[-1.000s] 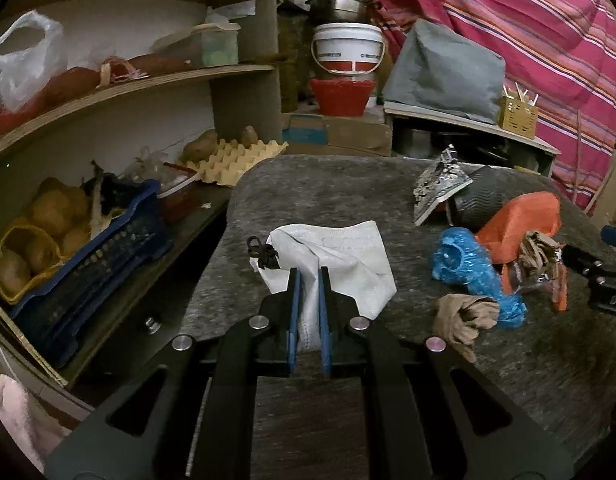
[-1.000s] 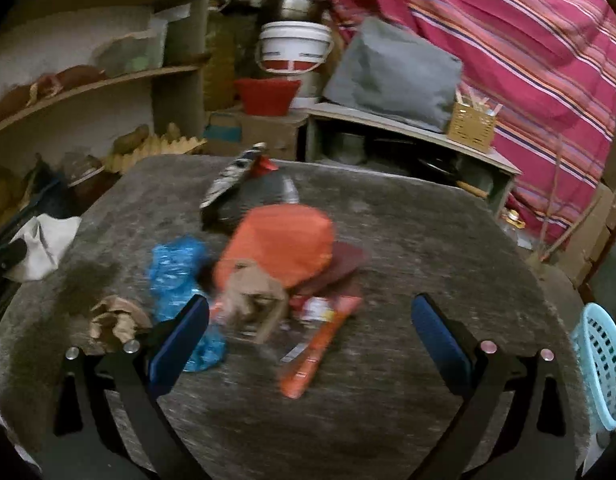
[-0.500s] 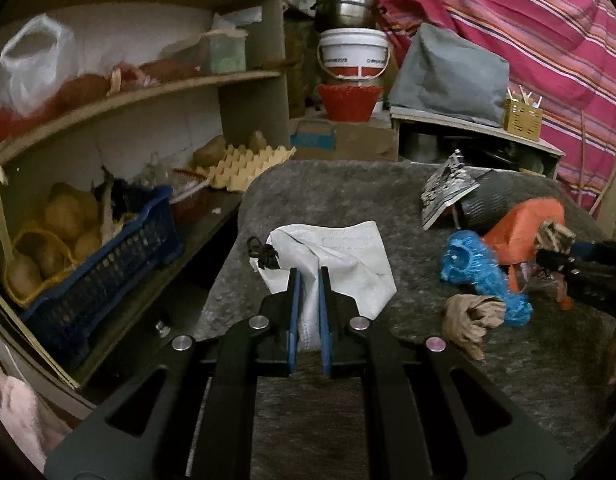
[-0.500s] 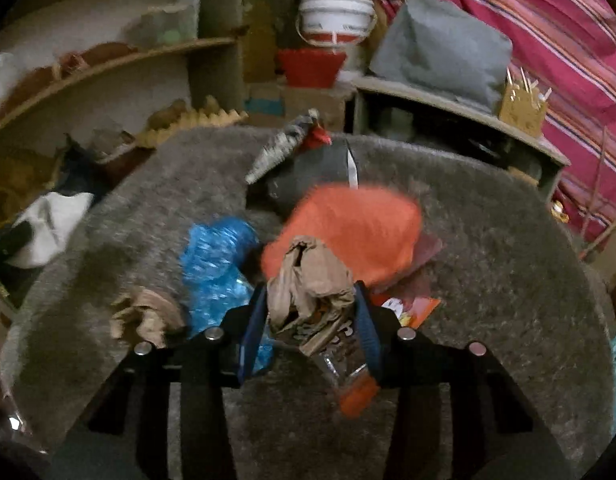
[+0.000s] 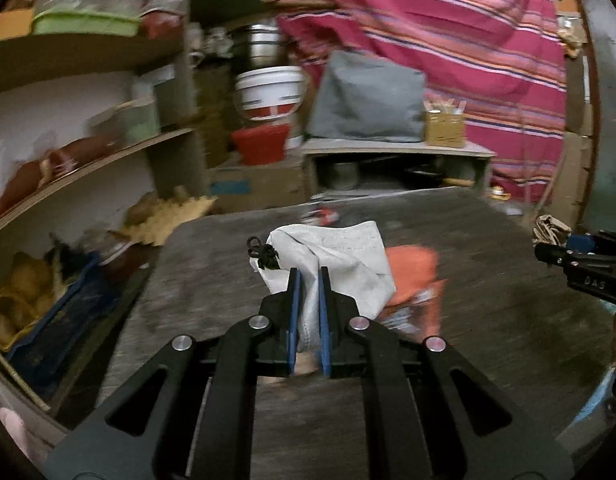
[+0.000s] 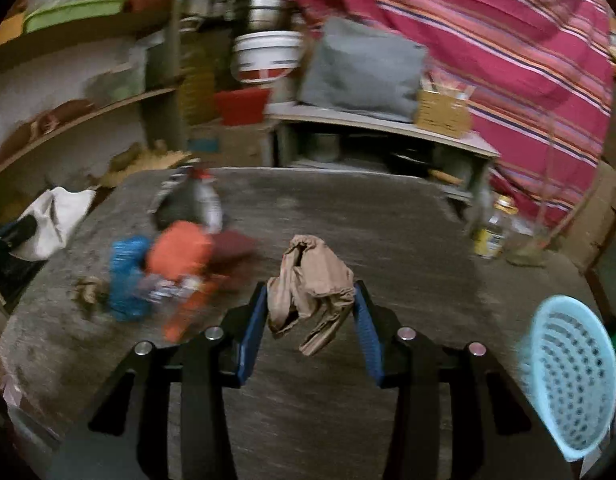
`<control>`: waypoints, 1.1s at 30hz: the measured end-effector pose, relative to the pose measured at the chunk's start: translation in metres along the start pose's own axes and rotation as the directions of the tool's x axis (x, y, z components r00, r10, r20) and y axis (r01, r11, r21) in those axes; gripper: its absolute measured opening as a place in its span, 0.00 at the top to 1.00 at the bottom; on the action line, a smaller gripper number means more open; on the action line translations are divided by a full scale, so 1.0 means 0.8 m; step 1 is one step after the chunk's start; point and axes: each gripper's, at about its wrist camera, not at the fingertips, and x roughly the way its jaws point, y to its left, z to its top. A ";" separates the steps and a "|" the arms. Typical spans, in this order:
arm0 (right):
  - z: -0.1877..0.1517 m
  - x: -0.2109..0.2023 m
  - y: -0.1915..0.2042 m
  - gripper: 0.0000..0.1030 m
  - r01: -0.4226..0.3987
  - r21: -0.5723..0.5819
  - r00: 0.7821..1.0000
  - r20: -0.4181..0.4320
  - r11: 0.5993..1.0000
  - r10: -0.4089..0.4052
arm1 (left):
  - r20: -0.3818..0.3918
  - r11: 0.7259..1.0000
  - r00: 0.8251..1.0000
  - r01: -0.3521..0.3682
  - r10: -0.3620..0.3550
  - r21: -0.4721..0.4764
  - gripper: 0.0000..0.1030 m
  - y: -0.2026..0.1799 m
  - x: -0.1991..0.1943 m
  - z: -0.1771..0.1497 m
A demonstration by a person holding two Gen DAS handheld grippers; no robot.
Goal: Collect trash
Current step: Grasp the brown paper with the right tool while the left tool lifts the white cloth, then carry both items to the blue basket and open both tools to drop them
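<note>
Your left gripper [image 5: 308, 280] has its blue pads pressed together on a fold of the white bag [image 5: 332, 264], which stands up just ahead of the fingertips with its black drawstring knot [image 5: 264, 254] to the upper left of them. Beyond the bag and to the right of your fingers lies the orange wrapper [image 5: 412, 272] on the grey table [image 5: 488, 320], blurred.

Your right gripper [image 6: 310, 304] is pinching the crumpled brown paper [image 6: 312, 284]: both blue pads bear on its sides and it hangs clear of the table [image 6: 388, 240] between them. The jaws have just been closing, and the paper is what sits between them. In the left wrist view that gripper [image 5: 564, 248] shows at the far right edge with the brown paper [image 5: 550, 227] at its tip.

Left of your right gripper, the remaining litter lies in a cluster on the table: the orange wrapper [image 6: 180, 248], a blue plastic wad [image 6: 126, 276] beside it, a small brown scrap [image 6: 88, 290] further left and a dark pouch [image 6: 188, 204] behind. The white bag [image 6: 56, 220] shows at the far left.

A light blue perforated basket [image 6: 572, 376] stands low to the right of your right gripper, off the table's edge.
</note>
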 end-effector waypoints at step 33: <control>-0.098 -0.081 -0.406 0.58 0.331 0.375 0.940 -0.054 0.866 -0.336 | -0.041 0.870 0.887 0.459 -0.460 0.179 0.93 -0.403 0.049 0.025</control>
